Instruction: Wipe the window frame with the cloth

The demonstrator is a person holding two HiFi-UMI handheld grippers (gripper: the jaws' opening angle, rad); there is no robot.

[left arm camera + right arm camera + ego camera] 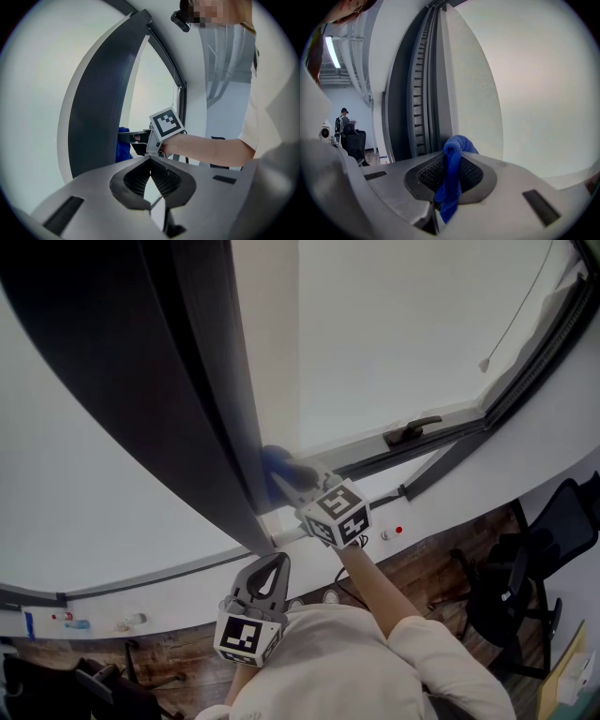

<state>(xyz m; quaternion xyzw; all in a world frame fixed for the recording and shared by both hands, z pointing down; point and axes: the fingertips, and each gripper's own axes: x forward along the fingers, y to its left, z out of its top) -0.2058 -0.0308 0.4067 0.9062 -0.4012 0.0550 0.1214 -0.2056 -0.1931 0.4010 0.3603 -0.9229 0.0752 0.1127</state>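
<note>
A dark window frame point(187, 399) runs diagonally down the head view. My right gripper point(284, 482) is shut on a blue cloth point(276, 463) and holds it against the frame's lower right edge. In the right gripper view the cloth point(451, 176) hangs bunched between the pads, with the frame's ribbed channel point(419, 93) just ahead. My left gripper point(275, 565) sits lower, near the person's chest, shut and empty. In the left gripper view its jaws point(150, 159) meet at the tips. Beyond them are the cloth point(123, 150), the frame point(98, 98) and the right gripper's marker cube point(165, 123).
A window handle point(411, 432) sits on the lower sash rail to the right. A blind cord's pull point(485, 364) hangs at the upper right. A black office chair point(553, 549) stands on the wood floor. Small items point(75, 622) lie along the sill. A person point(344, 121) stands far off.
</note>
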